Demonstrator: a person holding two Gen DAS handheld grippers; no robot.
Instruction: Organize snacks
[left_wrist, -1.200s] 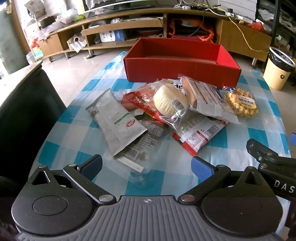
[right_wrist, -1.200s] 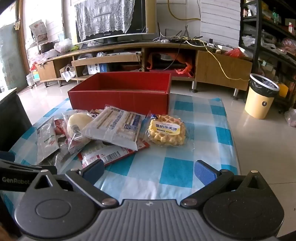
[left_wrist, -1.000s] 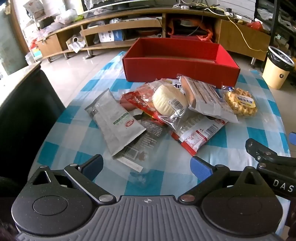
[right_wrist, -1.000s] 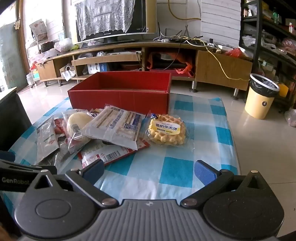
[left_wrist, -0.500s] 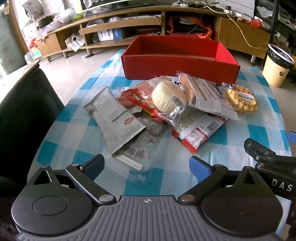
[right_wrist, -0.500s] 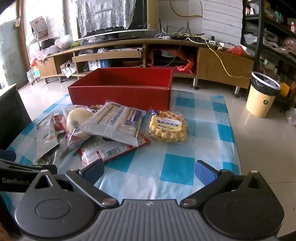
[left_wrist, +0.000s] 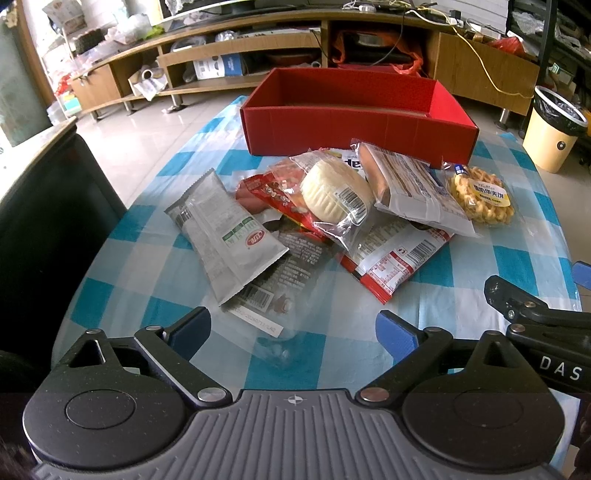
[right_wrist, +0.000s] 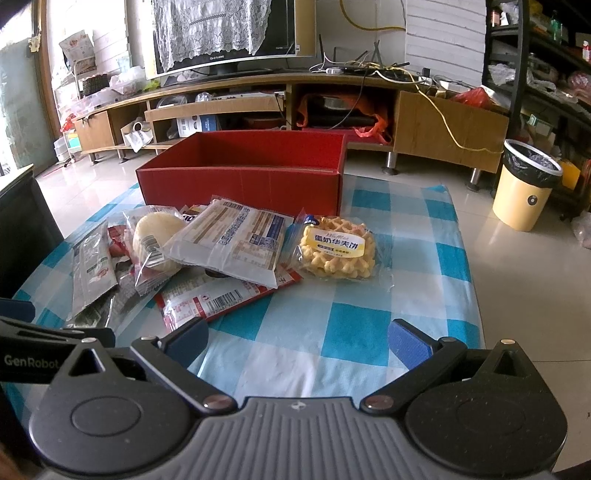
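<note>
No snack is seen inside the red box (left_wrist: 354, 122); all packets (left_wrist: 332, 206), the waffle (right_wrist: 338, 245) among them, lie piled before it. Both the left gripper (left_wrist: 293, 325) and right gripper (right_wrist: 299, 338) are held released, empty, near the table's edge.

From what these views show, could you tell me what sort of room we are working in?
Most likely a home living room: a television stands on a long wooden media cabinet, a lidless waste bin sits on the tiled floor, and the snacks lie on a checked tablecloth.
</note>
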